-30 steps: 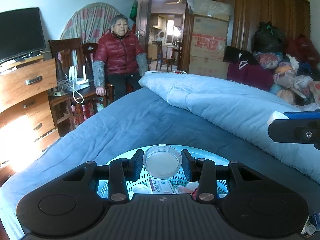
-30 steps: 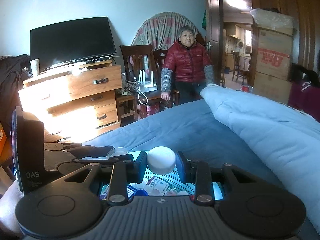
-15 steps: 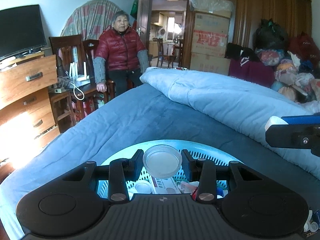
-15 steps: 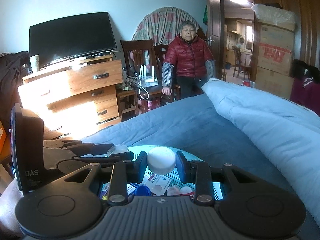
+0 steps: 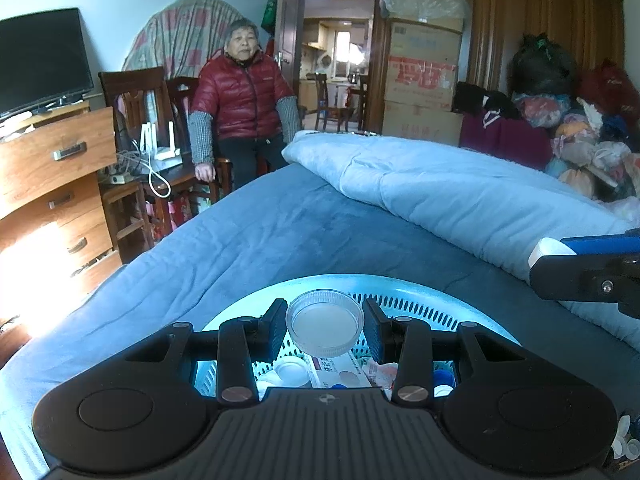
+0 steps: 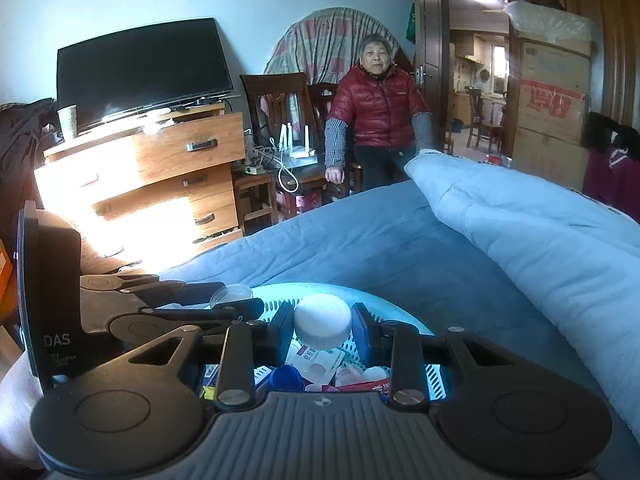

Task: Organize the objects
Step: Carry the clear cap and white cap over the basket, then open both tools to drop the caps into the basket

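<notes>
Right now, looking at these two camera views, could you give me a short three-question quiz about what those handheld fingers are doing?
1. True or false: the left gripper holds a clear lid.
2. What does the right gripper hold? A) a paper cup B) a white cap C) a medicine box
3. What lies under both held things?

Key:
1. True.
2. B, the white cap.
3. The pale perforated basket of small items on the blue bed.

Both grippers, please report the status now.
Left shut on clear lid. Right shut on white cap. Both above basket. Nothing blocking.
</notes>
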Demonstrator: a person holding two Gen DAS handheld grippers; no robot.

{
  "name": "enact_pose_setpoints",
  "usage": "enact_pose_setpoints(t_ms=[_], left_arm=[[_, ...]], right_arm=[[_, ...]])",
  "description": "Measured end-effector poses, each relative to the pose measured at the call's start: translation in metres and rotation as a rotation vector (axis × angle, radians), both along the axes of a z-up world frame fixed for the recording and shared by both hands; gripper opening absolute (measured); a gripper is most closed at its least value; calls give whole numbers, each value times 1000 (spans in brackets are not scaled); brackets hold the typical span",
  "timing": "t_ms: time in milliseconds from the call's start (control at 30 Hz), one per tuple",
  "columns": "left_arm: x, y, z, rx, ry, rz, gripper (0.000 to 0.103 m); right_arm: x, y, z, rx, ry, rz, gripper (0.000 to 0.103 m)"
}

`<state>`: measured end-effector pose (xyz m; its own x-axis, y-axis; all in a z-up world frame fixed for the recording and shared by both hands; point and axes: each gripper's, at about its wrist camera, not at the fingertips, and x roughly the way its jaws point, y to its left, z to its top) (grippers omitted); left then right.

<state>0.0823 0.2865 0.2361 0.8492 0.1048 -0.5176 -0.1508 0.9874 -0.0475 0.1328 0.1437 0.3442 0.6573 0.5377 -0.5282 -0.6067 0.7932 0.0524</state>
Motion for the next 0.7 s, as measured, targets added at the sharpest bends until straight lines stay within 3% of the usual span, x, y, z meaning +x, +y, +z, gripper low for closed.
enact_pose_setpoints(t_ms=[400,433,500,533,567,600,700], left_arm=[[3,-1,-2,10,8,11,42],[3,-2,-2,12,8,13,45],[4,-3,-3,17,8,16,71],[2,-3,-3,21,0,17,90],[0,-4,-2,32,-15,19,98],[-3,-5,-1,44,-25,24,98],[-14,-5,5,24,-45,5,98]], right_arm=[[-2,6,-2,3,1,9,34],[-2,7,-2,3,-1,9,34],[-3,6,-1,-6,-19,5,41],[-4,5,0,-11,-28,-1,60],[-7,2,1,-2,-37,-7,70],[-11,-2,3,12,-47,-14,77],[-38,-38,7,113,-78,-31,77]])
